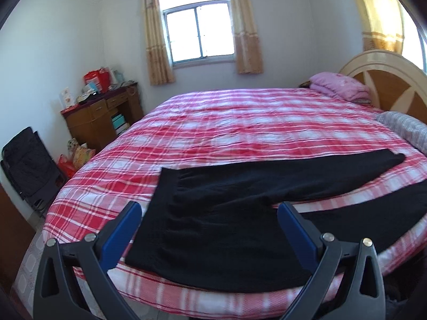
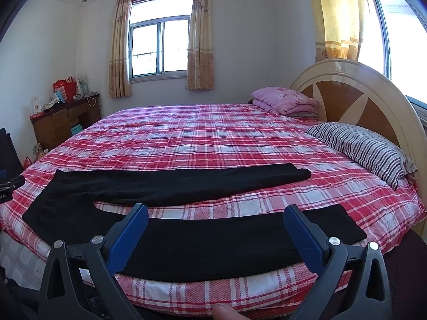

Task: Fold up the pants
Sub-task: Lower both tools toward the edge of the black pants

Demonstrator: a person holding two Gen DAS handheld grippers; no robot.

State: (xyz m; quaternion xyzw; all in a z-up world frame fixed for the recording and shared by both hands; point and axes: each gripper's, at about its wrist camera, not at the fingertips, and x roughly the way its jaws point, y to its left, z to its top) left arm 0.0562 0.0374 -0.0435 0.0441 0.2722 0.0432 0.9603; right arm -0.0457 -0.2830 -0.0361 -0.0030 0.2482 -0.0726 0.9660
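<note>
Black pants (image 1: 213, 226) lie flat on the red plaid bed (image 1: 240, 122), legs spread apart in a V. My left gripper (image 1: 209, 209) is open and empty, held above the waist end near the bed's front edge. In the right wrist view the pants (image 2: 213, 242) show both legs: the far leg (image 2: 186, 184) runs to the right and the near leg lies along the front edge. My right gripper (image 2: 216, 212) is open and empty above the near leg. The left gripper's tip (image 2: 10, 184) shows at the left edge.
A striped pillow (image 2: 365, 146) and a folded pink quilt (image 2: 283, 100) lie by the round headboard (image 2: 360, 98). A wooden desk (image 1: 104, 117) with clutter stands left of the bed, with a black folded chair (image 1: 29, 165) nearby. A fingertip (image 2: 226, 312) shows at the bottom.
</note>
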